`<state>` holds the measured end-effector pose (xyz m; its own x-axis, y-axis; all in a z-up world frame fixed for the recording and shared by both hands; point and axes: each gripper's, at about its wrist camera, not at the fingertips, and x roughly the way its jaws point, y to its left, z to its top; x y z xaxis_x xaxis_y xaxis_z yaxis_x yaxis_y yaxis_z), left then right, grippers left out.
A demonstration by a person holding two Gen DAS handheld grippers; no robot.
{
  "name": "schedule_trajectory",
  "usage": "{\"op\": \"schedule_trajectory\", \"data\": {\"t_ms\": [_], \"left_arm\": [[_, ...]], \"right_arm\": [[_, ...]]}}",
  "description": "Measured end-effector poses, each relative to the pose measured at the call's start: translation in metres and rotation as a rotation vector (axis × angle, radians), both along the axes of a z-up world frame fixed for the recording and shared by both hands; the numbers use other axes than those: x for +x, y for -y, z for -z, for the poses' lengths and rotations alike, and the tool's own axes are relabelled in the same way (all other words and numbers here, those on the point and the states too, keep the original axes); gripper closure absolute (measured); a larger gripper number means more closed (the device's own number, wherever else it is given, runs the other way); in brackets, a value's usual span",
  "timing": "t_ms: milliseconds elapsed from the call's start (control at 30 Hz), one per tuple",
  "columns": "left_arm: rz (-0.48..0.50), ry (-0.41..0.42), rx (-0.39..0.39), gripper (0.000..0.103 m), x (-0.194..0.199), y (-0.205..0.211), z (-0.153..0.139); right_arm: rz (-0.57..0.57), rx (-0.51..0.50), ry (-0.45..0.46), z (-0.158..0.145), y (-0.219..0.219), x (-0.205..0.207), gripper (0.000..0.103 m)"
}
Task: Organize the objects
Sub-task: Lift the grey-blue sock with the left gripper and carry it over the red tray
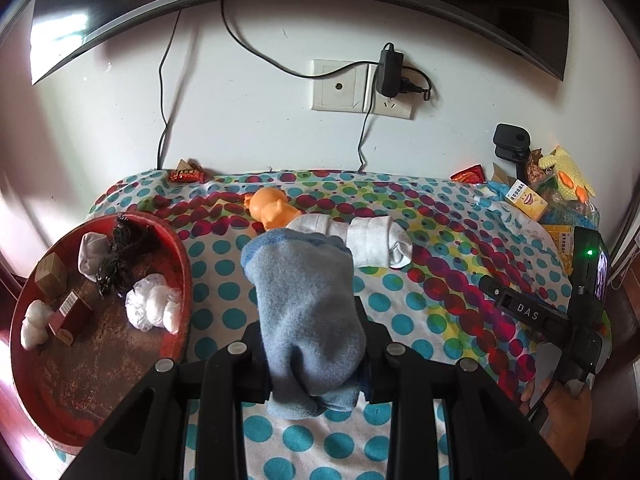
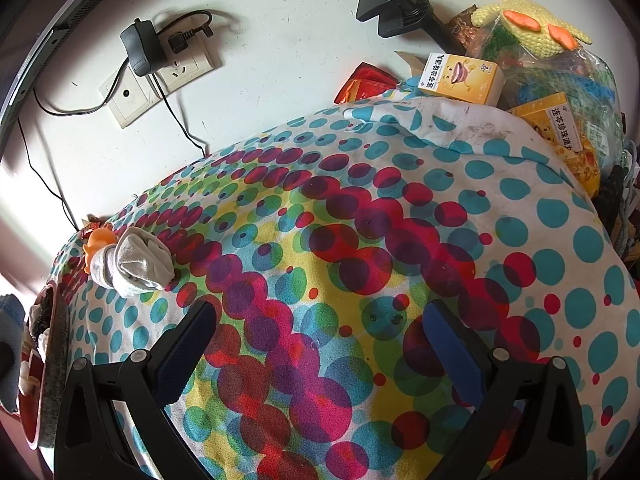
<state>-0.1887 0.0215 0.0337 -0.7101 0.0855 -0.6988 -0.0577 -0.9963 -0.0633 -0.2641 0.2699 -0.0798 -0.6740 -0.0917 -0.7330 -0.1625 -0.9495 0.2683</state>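
Note:
My left gripper [image 1: 314, 344] is shut on a blue sock [image 1: 308, 300], which hangs lifted above the dotted cloth [image 1: 420, 280]. Behind the sock lie an orange toy doll [image 1: 270, 210] and a rolled white sock [image 1: 380, 246]. A round red tray [image 1: 168, 240] at the left holds a grey sock, a black tangle, white plastic wads and small boxes. In the right wrist view my right gripper [image 2: 320, 344] stands open over the dotted cloth [image 2: 360, 240] with nothing between its fingers. The white sock [image 2: 140, 266] and the doll [image 2: 98, 240] lie far to its left.
A yellow medicine box [image 2: 460, 78], a knitted yellow toy [image 2: 532, 28], a second box and bags crowd the back right corner. A black clamp stand [image 2: 394, 4] leans on the wall. A wall socket with a black adapter [image 1: 390, 70] and cables sits behind. Red snack wrappers [image 1: 188, 176] lie at the cloth's far edge.

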Motion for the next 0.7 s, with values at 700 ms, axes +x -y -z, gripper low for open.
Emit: {"op": "schedule_trajectory", "data": {"t_ms": [700], "left_arm": [[-0.267, -0.032, -0.003, 0.073, 0.074, 0.164, -0.037]], "right_arm": [[-0.002, 0.010, 0.006, 0.000, 0.001, -0.001, 0.000]]}}
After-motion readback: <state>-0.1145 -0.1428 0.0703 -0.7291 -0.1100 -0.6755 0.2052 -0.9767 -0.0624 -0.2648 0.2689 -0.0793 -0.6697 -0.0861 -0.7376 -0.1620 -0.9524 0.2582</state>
